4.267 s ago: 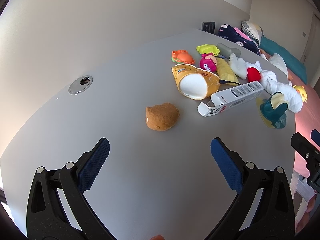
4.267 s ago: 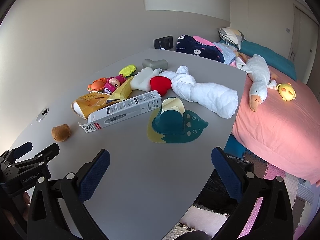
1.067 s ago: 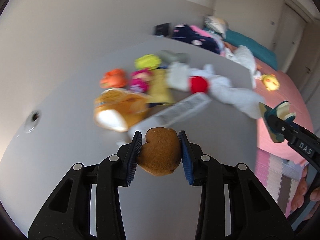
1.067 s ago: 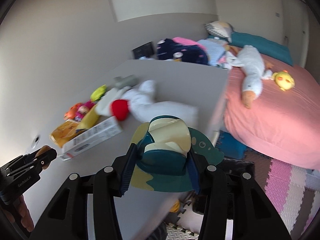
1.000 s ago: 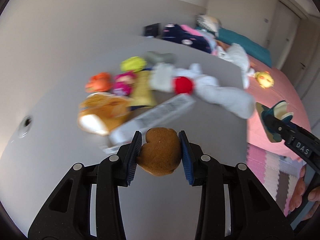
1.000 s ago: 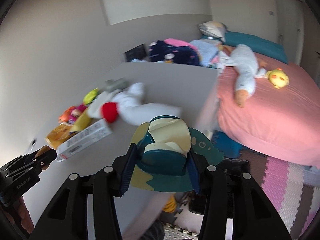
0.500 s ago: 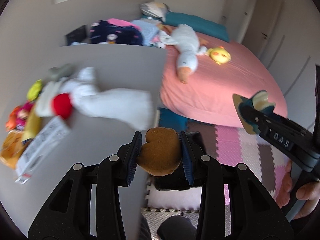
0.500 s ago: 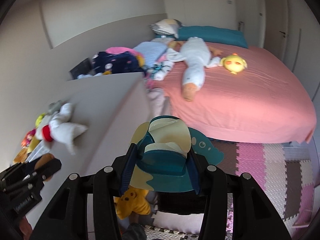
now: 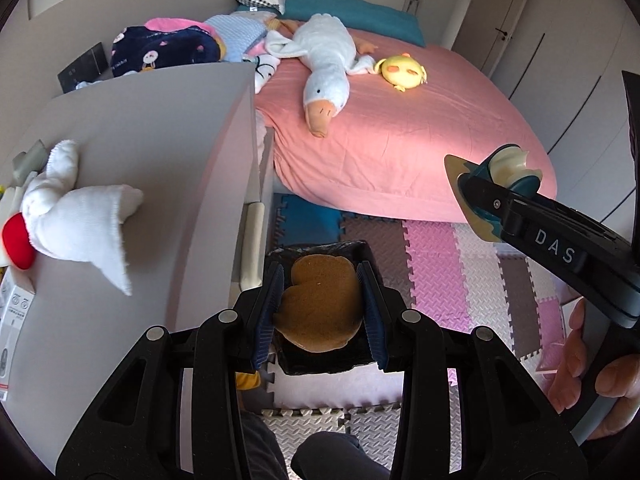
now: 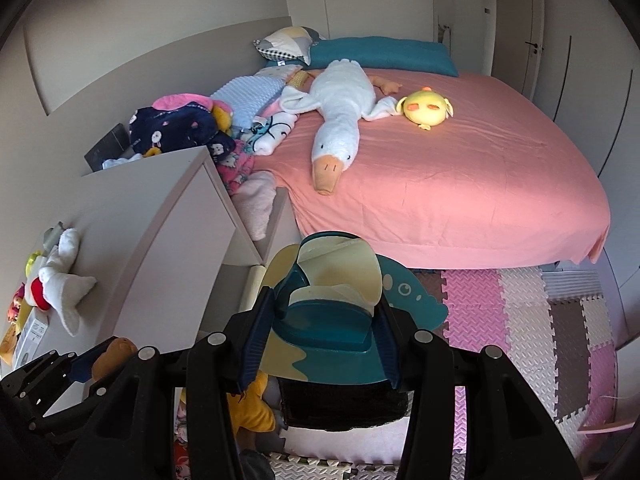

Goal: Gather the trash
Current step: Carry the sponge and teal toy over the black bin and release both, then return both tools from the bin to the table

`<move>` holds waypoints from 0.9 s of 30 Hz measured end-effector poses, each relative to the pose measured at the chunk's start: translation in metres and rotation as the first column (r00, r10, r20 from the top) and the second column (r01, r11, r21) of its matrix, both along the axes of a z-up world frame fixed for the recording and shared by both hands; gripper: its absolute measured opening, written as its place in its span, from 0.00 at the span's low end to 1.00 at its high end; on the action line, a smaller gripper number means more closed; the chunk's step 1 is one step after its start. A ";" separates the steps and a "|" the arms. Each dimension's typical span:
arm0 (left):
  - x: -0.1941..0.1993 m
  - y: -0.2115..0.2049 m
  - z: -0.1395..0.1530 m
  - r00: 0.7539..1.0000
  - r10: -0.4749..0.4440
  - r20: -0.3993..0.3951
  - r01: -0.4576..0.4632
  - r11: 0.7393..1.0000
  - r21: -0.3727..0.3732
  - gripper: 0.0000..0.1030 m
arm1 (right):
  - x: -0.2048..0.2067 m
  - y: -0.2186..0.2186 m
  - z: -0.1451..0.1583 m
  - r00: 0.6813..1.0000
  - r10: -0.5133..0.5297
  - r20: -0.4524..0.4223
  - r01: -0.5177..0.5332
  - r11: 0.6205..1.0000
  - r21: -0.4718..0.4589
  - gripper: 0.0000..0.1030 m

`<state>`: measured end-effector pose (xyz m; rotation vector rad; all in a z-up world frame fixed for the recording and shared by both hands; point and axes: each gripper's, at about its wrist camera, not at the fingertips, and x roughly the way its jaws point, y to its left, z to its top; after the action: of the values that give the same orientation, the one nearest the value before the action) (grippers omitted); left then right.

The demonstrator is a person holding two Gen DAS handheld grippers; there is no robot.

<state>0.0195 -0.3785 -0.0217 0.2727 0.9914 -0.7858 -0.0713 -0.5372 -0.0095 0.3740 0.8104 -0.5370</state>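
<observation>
My left gripper is shut on a brown crumpled lump of trash and holds it in the air over a black-lined bin on the floor beside the grey table. My right gripper is shut on a teal and cream dinosaur-shaped package, also above the bin. The right gripper and its package show at the right of the left wrist view. The left gripper with the brown lump shows low left in the right wrist view.
A white towel toy and a white box lie on the table. A pink bed with a plush goose stands beyond. Foam floor mats surround the bin. A yellow plush lies beside the bin.
Both grippers closed on their items on the table, lifted them and swung right off the table's edge. They now hang over the bin by the bed.
</observation>
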 end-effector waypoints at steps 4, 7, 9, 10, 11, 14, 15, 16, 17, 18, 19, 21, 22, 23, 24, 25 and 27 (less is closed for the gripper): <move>0.001 -0.003 -0.005 1.000 -0.003 -0.011 0.003 1.000 0.010 0.37 | 0.002 -0.003 -0.002 1.000 -0.002 -0.004 0.002 1.000 0.005 0.48; 0.003 -0.006 -0.008 1.000 -0.013 -0.017 0.013 1.000 0.014 0.38 | 0.006 -0.005 -0.004 1.000 0.004 -0.014 -0.004 1.000 0.006 0.48; 0.002 -0.010 -0.008 0.999 -0.028 -0.030 0.028 1.000 0.009 0.69 | 0.008 -0.009 -0.004 0.999 -0.023 -0.023 0.023 1.000 -0.007 0.53; 0.003 -0.011 -0.007 1.000 -0.014 -0.019 0.014 1.000 0.008 0.84 | 0.007 -0.011 -0.003 0.999 -0.036 -0.020 0.036 0.999 -0.014 0.58; 0.002 -0.011 -0.005 1.000 0.001 0.010 -0.001 1.000 -0.007 0.94 | 0.005 -0.013 -0.001 0.999 -0.051 -0.010 0.051 0.998 -0.023 0.66; 0.002 -0.012 -0.002 0.999 0.016 0.039 -0.015 1.000 -0.010 0.94 | 0.002 -0.018 0.003 0.997 -0.070 -0.010 0.070 0.997 -0.030 0.68; 0.004 -0.013 -0.003 0.999 0.021 0.025 -0.021 1.000 -0.005 0.94 | 0.002 -0.020 0.004 0.997 -0.071 -0.013 0.071 0.997 -0.032 0.68; 0.005 -0.013 -0.004 1.000 0.025 0.014 -0.025 1.000 -0.002 0.94 | 0.002 -0.020 0.004 0.997 -0.070 -0.015 0.069 0.997 -0.034 0.68; 0.007 -0.014 -0.006 0.999 0.035 0.002 -0.035 0.999 0.006 0.94 | 0.003 -0.021 0.004 0.997 -0.069 -0.016 0.068 0.997 -0.036 0.68; 0.007 -0.014 -0.007 0.999 0.043 0.000 -0.043 0.999 0.015 0.94 | 0.002 -0.021 0.005 0.998 -0.067 -0.014 0.066 0.997 -0.038 0.68; 0.007 -0.015 -0.008 0.999 0.053 0.005 -0.053 0.998 0.032 0.94 | 0.002 -0.021 0.005 0.998 -0.064 -0.013 0.063 0.997 -0.037 0.68; 0.008 -0.017 -0.010 0.999 0.052 0.005 -0.052 0.997 0.051 0.94 | 0.003 -0.021 0.005 0.998 -0.060 -0.014 0.060 0.997 -0.038 0.68; 0.007 -0.017 -0.011 0.999 0.048 0.004 -0.048 0.997 0.055 0.94 | 0.004 -0.020 0.005 0.998 -0.059 -0.014 0.059 0.997 -0.041 0.68; 0.006 -0.015 -0.010 0.999 0.044 0.009 -0.045 0.998 0.054 0.94 | 0.004 -0.019 0.005 0.998 -0.059 -0.015 0.059 0.997 -0.043 0.68; 0.004 -0.014 -0.010 0.999 0.039 0.022 -0.040 0.998 0.053 0.94 | 0.004 -0.019 0.005 0.998 -0.058 -0.016 0.057 0.997 -0.045 0.68; 0.001 -0.014 -0.008 0.998 0.026 0.050 -0.029 0.998 0.056 0.94 | 0.004 -0.019 0.005 0.998 -0.058 -0.015 0.057 0.997 -0.043 0.68; -0.004 -0.016 -0.004 0.994 0.000 0.111 -0.008 0.997 0.075 0.94 | 0.004 -0.017 0.006 0.998 -0.056 -0.015 0.056 0.997 -0.045 0.68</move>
<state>0.0155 -0.3947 -0.0262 0.3757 0.9180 -0.7225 -0.0672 -0.5540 -0.0038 0.3529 0.8038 -0.6100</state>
